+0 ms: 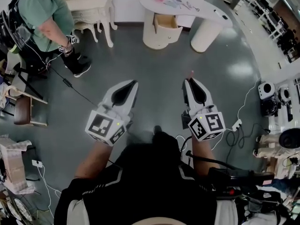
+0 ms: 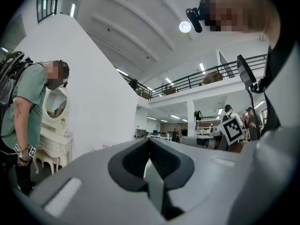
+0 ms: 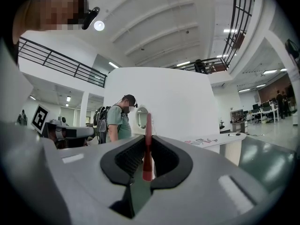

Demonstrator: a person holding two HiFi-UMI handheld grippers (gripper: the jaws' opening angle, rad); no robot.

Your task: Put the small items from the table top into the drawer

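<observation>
Grey floor point(image 1: 154, 74) is seen in the head view, and both grippers are held out over it. The left gripper point(image 1: 132, 83) and the right gripper point(image 1: 190, 81) are side by side, well apart from the white table point(image 1: 197, 7) far ahead. On the table top some small items point(image 1: 171, 3) are spread out, and a drawer point(image 1: 165, 26) under it is pulled open. A person in a green shirt point(image 1: 44, 13) is seen at the top left (just beside a white dresser point(image 1: 91, 11)).

In the left gripper view, the jaws are seen pressed together with nothing between them. The person in a green shirt is seen at the left, next to the white dresser (it has a round mirror).

In the right gripper view, a thin red stick point(image 3: 148, 125) is seen pinched between the jaws. It is held upright, and its top pokes out above them. The table is seen far off to the right, with the small items lying on it.
</observation>
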